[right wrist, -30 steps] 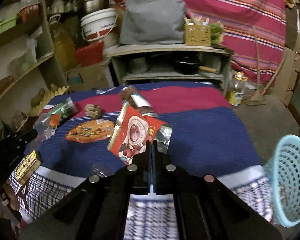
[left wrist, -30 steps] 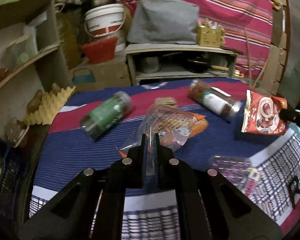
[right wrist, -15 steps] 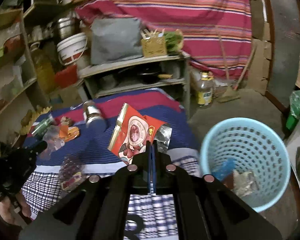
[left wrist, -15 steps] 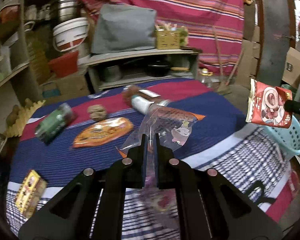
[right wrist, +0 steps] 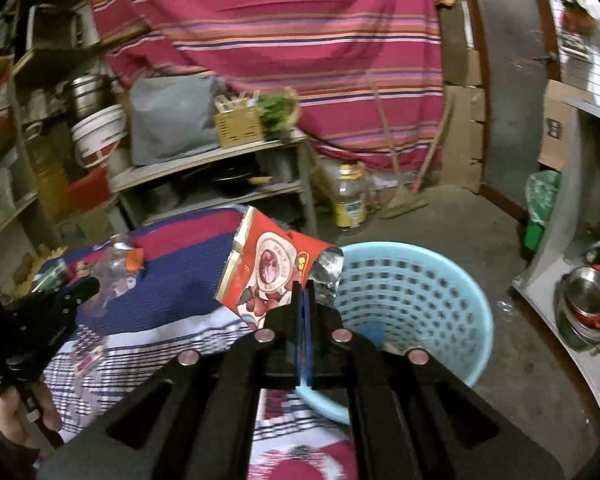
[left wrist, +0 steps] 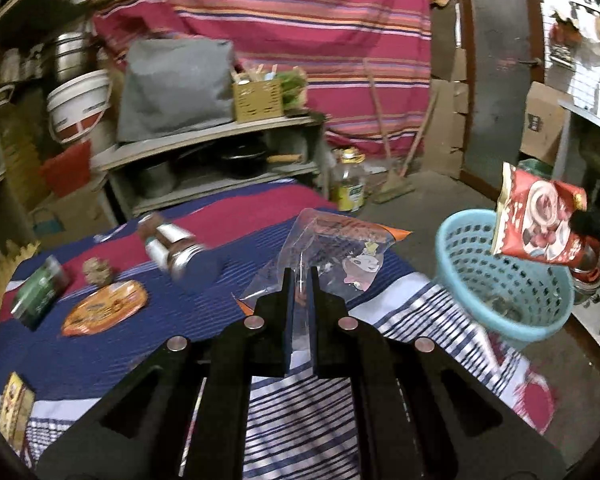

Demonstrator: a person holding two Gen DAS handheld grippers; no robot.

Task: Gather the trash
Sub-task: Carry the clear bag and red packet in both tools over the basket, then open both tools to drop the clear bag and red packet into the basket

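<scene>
Left gripper (left wrist: 299, 276) is clamped on a clear plastic wrapper (left wrist: 340, 248): transparent film, orange torn corners, small cartoon print, long axis running up and to the right away from the jaws, held in the air above the striped blue cloth (left wrist: 112, 344). Right gripper (right wrist: 304, 292) is clamped on a red snack packet (right wrist: 272, 268): red face, round white emblem, torn silver foil inside showing at the upper right corner, long axis tilted up and to the left, open end uppermost. In the left wrist view that packet (left wrist: 540, 220) hangs over the near rim of the light blue perforated basket (left wrist: 496, 280); in the right wrist view the basket (right wrist: 416, 300) sits on the floor just beside the bed edge, with a few scraps at its bottom. Count: two wrappers held, one basket. Lying on the cloth: one orange flat packet (left wrist: 104, 308), one green packet (left wrist: 40, 292), one brown jar (left wrist: 172, 244) with a silver cap on its side and blurred, one crumpled brown ball (left wrist: 97, 271), one yellow packet (left wrist: 16, 412) at the near left edge. Person's hand (right wrist: 8, 412) grips the left gripper's handle.
</scene>
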